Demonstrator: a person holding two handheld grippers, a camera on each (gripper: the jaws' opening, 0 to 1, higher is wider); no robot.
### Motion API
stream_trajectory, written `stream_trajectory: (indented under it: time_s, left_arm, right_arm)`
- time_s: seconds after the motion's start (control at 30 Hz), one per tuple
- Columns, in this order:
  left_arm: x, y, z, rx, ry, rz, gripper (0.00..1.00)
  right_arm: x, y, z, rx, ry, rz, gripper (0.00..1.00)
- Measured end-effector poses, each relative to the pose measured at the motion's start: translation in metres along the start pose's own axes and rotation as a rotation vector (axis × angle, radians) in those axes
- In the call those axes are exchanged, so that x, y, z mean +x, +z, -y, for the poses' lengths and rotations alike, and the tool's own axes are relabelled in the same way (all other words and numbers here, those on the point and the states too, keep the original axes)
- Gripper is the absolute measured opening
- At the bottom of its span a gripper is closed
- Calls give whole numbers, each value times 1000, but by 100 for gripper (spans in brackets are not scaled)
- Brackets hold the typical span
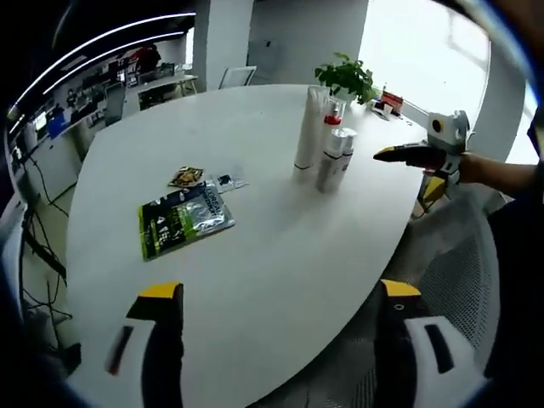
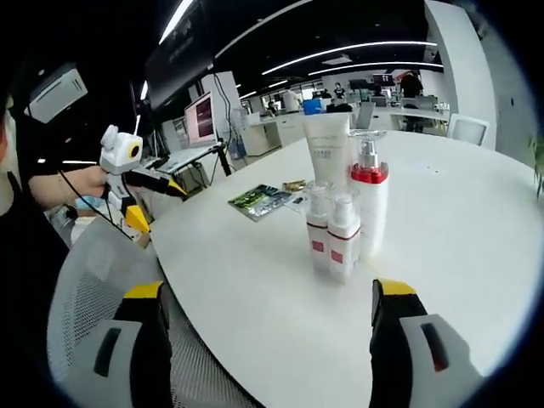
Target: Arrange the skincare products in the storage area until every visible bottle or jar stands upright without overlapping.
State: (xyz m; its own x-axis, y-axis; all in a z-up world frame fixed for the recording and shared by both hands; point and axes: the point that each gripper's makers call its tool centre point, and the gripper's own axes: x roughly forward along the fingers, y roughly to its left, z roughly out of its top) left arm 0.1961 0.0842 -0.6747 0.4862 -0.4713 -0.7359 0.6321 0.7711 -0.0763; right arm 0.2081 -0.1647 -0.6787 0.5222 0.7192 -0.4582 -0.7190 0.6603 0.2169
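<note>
A green packet (image 1: 184, 220) lies on the white surface (image 1: 255, 272) at centre left of the left gripper view, a smaller packet (image 1: 186, 177) just above it. A plant (image 1: 347, 78) stands at upper right, and a mesh chair (image 2: 93, 297) fills the right gripper view's lower left.

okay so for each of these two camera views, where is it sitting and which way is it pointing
Left gripper view: rides the left gripper, looks across the table at the bottles and sachets; right gripper enters right.
Right gripper view: rides the right gripper, faces the bottles closely; left gripper and a hand enter left.
Shared: table, bottles, sachets.
</note>
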Motion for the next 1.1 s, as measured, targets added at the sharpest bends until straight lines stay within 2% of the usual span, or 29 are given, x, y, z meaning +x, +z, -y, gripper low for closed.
stream_trajectory:
  time_s: [0.2, 0.43, 0.53, 0.7, 0.93, 1.1]
  left_arm:
    - [3, 5, -15, 43, 5, -20, 93]
    - [13, 5, -24, 73, -13, -59, 93]
    - [18, 8, -26, 78, -22, -57, 93]
    - [29, 13, -42, 155, -28, -98, 94]
    - [39, 29, -65, 257, -20, -145, 94]
    - [51, 35, -78, 288, -31, -160, 93]
  right_arm:
    - [0, -5, -1, 24, -8, -9, 99]
    - [0, -5, 3, 53, -24, -4, 99]
    - [1, -7, 4, 53, -30, -17, 99]
    - [3, -4, 3, 55, -30, -22, 98]
    - [7, -6, 5, 61, -31, -25, 98]
    - [8, -7, 5, 61, -30, -34, 97]
